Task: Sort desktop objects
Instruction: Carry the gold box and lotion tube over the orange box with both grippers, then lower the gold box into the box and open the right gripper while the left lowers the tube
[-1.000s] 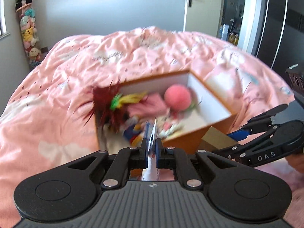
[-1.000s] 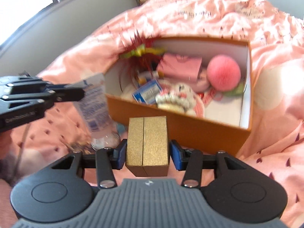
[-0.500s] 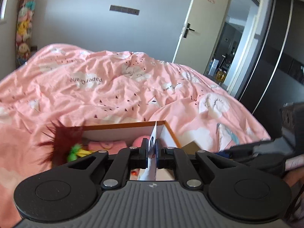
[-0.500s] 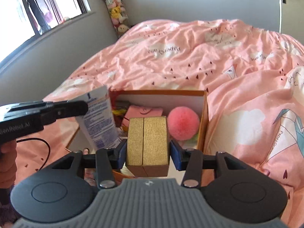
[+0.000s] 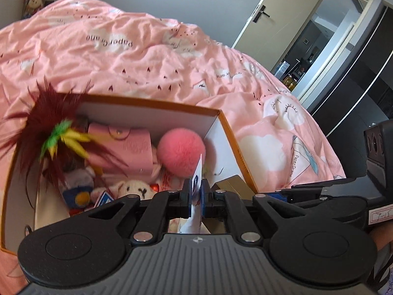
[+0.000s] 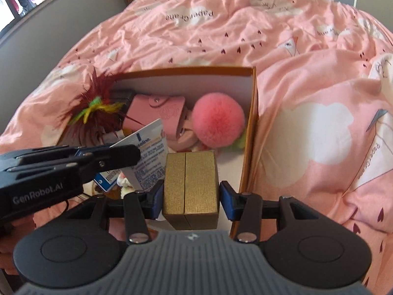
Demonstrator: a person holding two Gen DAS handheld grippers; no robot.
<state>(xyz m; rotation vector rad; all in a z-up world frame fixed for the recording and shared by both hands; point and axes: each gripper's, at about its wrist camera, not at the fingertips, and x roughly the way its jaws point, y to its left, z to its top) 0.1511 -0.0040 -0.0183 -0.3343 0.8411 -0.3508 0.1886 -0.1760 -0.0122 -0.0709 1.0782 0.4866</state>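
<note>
An orange cardboard box with white inner walls lies on the bed, full of small things. My left gripper is shut on the flat crimped end of a white and blue cream tube, which hangs over the box's near left part. My right gripper is shut on a gold box, held above the near right corner. Inside lie a pink pompom, a pink wallet and a dark red feather toy.
Small plush toys fill the box's near side. A crumpled pink duvet spreads all around. A door and a dark wardrobe stand beyond the bed on the right.
Both grippers have moved forward over the orange box and now look down into it. The tube and the gold box stay gripped. The left view has rolled.
</note>
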